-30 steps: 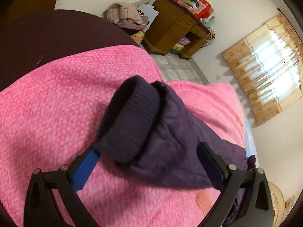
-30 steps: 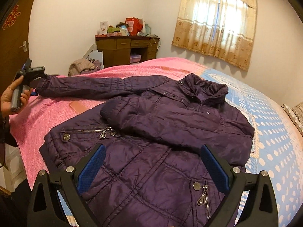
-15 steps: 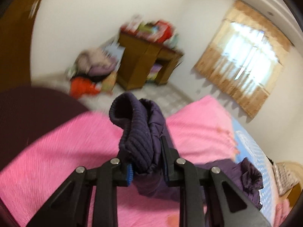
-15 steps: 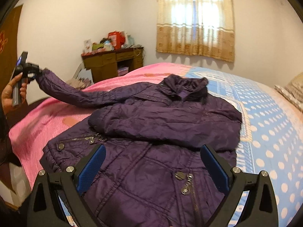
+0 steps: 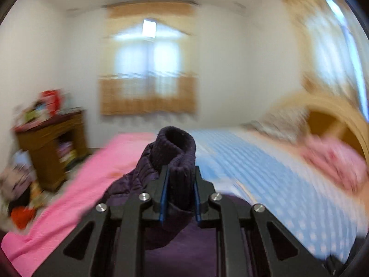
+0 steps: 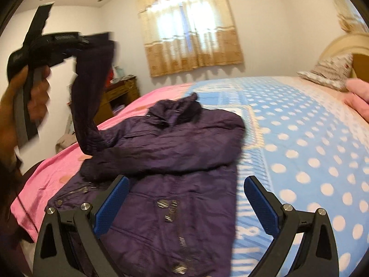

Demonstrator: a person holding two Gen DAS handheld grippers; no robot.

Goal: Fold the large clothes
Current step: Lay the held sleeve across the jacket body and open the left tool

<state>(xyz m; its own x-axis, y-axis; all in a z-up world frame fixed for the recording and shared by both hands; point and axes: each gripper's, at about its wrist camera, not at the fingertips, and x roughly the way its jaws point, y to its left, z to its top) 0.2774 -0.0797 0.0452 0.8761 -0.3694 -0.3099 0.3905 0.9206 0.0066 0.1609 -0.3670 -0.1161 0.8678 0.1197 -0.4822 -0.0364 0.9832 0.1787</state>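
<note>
A dark purple padded jacket (image 6: 175, 152) lies front-up on the bed, one sleeve folded across its chest. My left gripper (image 5: 179, 173) is shut on the ribbed cuff (image 5: 176, 145) of the other sleeve. In the right wrist view that gripper (image 6: 78, 40) holds the sleeve (image 6: 88, 101) high above the bed's left side. My right gripper (image 6: 185, 198) is open and empty, low over the jacket's lower front near its zipper.
The bed has a pink blanket (image 6: 57, 168) on the left and a blue dotted sheet (image 6: 306, 152). Pillows (image 6: 332, 71) and a headboard stand at the right. A wooden desk (image 5: 50, 143) with clutter stands beyond the bed. A curtained window (image 6: 186, 27) is on the far wall.
My left gripper shut on the sleeve cuff and lifted it up and toward the jacket's body. My right gripper stayed open and shifted right along the jacket's hem.
</note>
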